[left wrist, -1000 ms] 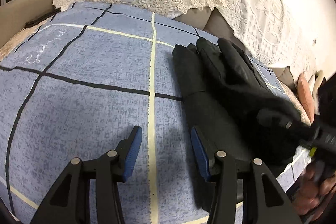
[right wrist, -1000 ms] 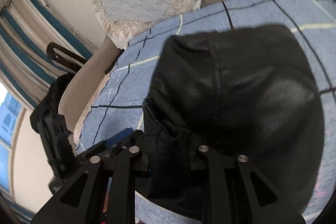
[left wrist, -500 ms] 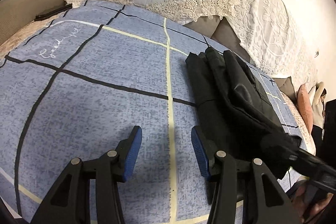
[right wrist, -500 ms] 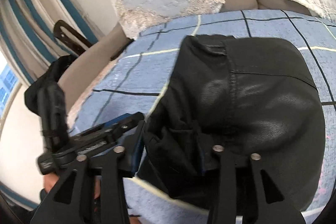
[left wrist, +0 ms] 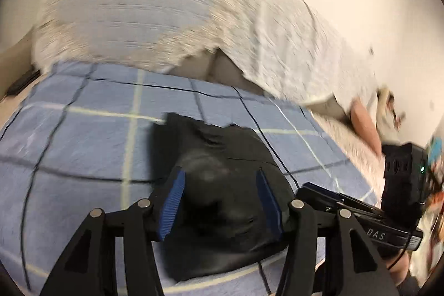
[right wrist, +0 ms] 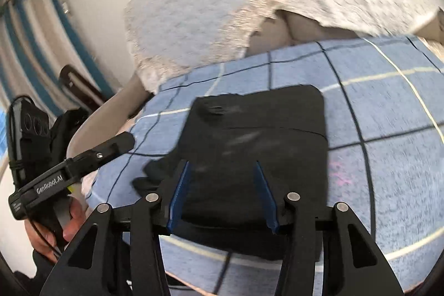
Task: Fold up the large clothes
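Both grippers have drawn back and lifted away from the black garment (right wrist: 255,154) since the earlier frames. The right gripper (right wrist: 222,196), which a second ago pinched a bunched edge of the cloth, has just been opening; its blue pads now stand spread, with nothing pressed between them. The left gripper (left wrist: 220,204) has also just been opening a little further, and its fingers are spread and bare, the garment only showing through the gap.

Nearest the person, along the front edge of the blue checked bedspread (right wrist: 388,113), the garment lies as a compact, roughly square fold, flat on the cover. Its near left corner looks untidy: a small flap (right wrist: 151,174) of cloth sticks out toward the left gripper's side. Both views are smeared by motion, so finer creases cannot be read.

The fold itself seems finished, so the step in hand is judged to be the release and withdrawal. To do it well, keep both sets of fingers wide and pull straight back and up so no pad drags the top layer open. If neatness matters, tuck that stray flap under with one gripper before leaving.

Farther off, the white lace-trimmed covers (left wrist: 133,10) drape the headboard end, well apart from the garment.
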A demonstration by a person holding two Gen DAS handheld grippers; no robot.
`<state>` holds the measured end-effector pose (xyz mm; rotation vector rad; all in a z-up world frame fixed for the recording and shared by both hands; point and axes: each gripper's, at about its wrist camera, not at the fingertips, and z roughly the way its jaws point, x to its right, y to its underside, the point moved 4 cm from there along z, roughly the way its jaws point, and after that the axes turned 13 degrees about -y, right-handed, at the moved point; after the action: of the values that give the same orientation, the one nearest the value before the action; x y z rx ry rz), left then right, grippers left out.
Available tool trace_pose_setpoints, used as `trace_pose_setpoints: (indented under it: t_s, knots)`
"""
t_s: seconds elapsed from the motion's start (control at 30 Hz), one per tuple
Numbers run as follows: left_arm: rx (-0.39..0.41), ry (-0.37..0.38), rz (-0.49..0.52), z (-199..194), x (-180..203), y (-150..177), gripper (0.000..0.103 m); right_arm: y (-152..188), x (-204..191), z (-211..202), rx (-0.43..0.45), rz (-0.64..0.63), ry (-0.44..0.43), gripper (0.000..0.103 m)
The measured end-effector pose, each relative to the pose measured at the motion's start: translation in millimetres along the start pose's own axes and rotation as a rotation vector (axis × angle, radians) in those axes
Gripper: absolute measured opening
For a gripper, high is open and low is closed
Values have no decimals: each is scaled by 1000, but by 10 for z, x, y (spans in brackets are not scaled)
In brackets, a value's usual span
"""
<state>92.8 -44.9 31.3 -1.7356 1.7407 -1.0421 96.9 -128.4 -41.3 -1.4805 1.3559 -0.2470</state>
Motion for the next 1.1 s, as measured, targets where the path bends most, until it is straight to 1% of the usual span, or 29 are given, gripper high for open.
trace_pose_setpoints:
  t_s: [0.03,0.07,0.1,0.13,0.2,0.23,0.27,0.3,0.37,0.47,0.63,0.73,0.8,0.9,1.0,1.07,1.1]
  knots:
    - [-24,-21,18,125,60,16,55,14,42,8,-2,12,9,48]
    - [-56,-55,43,258,77,72,44,33,70,14,-6,15,13,47]
    - [-83,-102,67,371,51,158,22,41,81,33,-10,15,17,44]
    - [-106,-126,70,449,-7,244,21,64,84,46,-15,9,19,43]
    - [-136,-132,25,542,-179,468,20,131,79,44,-30,-9,22,40]
    - [-134,-129,2,545,-237,547,20,196,106,119,-56,-27,44,39]
    - [-115,-128,-13,520,-278,583,20,242,139,141,-76,-35,66,30]
    - [-105,-133,-18,490,-290,597,20,310,178,186,-94,-44,89,27]
    - [-98,-147,-21,463,-278,616,20,380,194,228,-90,-68,102,27]
    - [-77,-161,-8,439,-252,684,20,406,214,220,-91,-67,91,27]
    - [-75,-137,-37,487,-283,722,20,458,236,279,-104,-117,103,27]
    - [-63,-142,-25,486,-265,725,20,491,226,297,-89,-138,114,27]
    - [-63,-144,-22,482,-261,726,20,488,231,283,-80,-127,112,27]
    - [-70,-144,-19,459,-255,693,20,406,171,222,-94,-121,112,27]
    - [-80,-147,-10,359,-242,621,21,301,65,59,-41,-115,74,27]
    - [-72,-148,-15,256,-238,559,21,295,2,37,-40,-142,67,28]
    - [-56,-143,-19,183,-219,515,21,316,-14,58,-47,-152,69,28]
